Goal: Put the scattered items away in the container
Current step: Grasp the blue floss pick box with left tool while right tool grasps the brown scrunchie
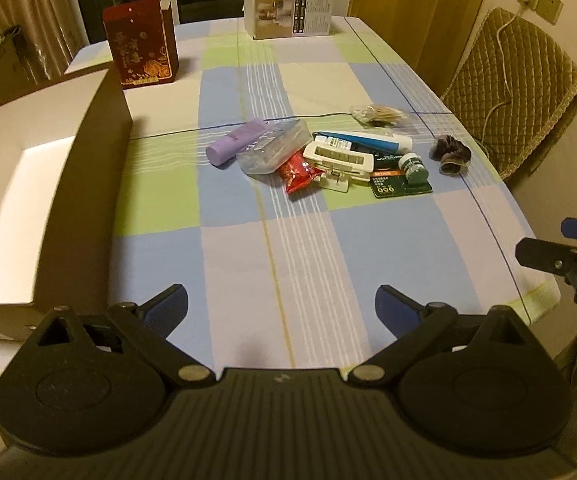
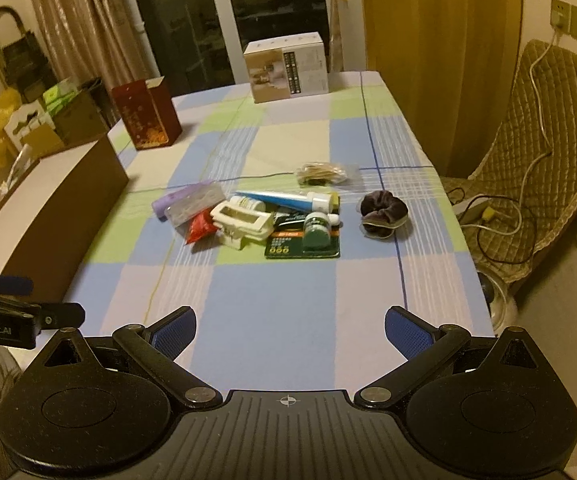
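Left wrist view: both tongs, left (image 1: 281, 304) and right (image 2: 290, 326), hang released over the checked tabletop (image 1: 368, 248); scattered toiletries (image 1: 328, 156) lie mid-cloth, right of the open white cardboard box (image 1: 48, 200).

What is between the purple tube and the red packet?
A clear plastic case lies between the purple tube and the red packet; the left wrist view shows it.

Home dining room (curtains (image 2: 68, 20), checked tablecloth (image 2: 288, 292)).
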Demonstrator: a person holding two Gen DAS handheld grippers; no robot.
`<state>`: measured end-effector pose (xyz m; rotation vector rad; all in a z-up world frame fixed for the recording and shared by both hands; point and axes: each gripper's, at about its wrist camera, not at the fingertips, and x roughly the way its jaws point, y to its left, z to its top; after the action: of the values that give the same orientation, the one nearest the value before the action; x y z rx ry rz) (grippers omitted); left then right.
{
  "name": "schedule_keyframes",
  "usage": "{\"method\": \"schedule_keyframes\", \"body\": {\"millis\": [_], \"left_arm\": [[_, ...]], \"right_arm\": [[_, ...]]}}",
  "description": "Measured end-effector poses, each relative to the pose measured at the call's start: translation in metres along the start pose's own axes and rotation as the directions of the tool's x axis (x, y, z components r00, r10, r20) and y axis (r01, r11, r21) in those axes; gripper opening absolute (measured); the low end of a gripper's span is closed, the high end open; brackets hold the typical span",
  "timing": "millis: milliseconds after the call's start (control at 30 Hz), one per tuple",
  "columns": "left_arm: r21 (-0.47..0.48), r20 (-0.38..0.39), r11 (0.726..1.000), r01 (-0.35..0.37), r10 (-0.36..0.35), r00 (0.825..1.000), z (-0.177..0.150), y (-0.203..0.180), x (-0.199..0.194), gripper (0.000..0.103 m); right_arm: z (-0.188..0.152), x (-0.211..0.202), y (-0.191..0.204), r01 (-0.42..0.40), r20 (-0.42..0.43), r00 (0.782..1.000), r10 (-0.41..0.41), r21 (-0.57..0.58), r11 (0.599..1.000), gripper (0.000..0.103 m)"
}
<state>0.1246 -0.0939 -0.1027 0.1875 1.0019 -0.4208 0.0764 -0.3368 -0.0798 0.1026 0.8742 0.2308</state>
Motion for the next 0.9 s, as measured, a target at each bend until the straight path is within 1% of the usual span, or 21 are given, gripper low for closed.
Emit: {"method": "schedule_keyframes", "body": {"millis": [100,233,300,400,467,533,633,767,833,867,900], "left_arm": [[0.001,0.005,1.0,-0.004,0.004,1.0,0.008,0.001,0.011,0.098],[0.043,0.016,0.998,-0.039,0.039,0.999,0.019,-0.002,0.027,0.097],[0.039,0.01,0.999,-0.037,0.036,0.999,0.026,0.0,0.036,0.097],[0.023,0.01,1.0,-0.013,0.013,1.0,0.038,0.005,0.051,0.094],[0.031,0.016,0.999,-0.013,0.013,1.0,0.048,0.007,0.061,0.094],[0.055,0.022,0.998,-0.03,0.029,0.999,0.061,0.007,0.074,0.093],[0.081,0.032,0.996,-0.039,0.037,0.999,0.077,0.008,0.09,0.093],[0.087,0.045,0.995,-0.038,0.034,0.998,0.096,0.012,0.107,0.092],[0.079,0.055,0.996,-0.029,0.025,0.998,0.102,0.015,0.112,0.092],[0.071,0.055,0.997,-0.027,0.023,0.998,0.104,0.016,0.115,0.092],[0.065,0.055,0.998,-0.025,0.022,0.998,0.106,0.018,0.118,0.092]], "right_arm": [[0.005,0.012,-0.008,-0.018,-0.012,1.0,0.018,0.003,1.0,0.103],[0.012,0.031,-0.015,-0.013,-0.032,0.999,0.011,-0.056,0.998,0.103],[0.016,0.044,-0.019,-0.005,-0.048,0.999,0.001,-0.085,0.996,0.103],[0.029,0.066,-0.033,-0.024,-0.081,0.996,0.02,-0.052,0.998,0.103],[0.038,0.078,-0.042,-0.034,-0.09,0.995,0.032,-0.028,0.999,0.103],[0.046,0.088,-0.047,-0.011,-0.082,0.997,0.007,-0.049,0.999,0.103],[0.055,0.104,-0.055,0.01,-0.094,0.995,-0.016,-0.068,0.998,0.103],[0.066,0.125,-0.063,0.049,-0.082,0.995,-0.056,-0.081,0.995,0.103],[0.072,0.134,-0.068,0.089,-0.053,0.994,-0.094,-0.086,0.992,0.103],[0.076,0.137,-0.07,0.101,-0.041,0.994,-0.105,-0.083,0.991,0.09],[0.079,0.141,-0.073,0.106,-0.03,0.994,-0.108,-0.076,0.991,0.083]]}}
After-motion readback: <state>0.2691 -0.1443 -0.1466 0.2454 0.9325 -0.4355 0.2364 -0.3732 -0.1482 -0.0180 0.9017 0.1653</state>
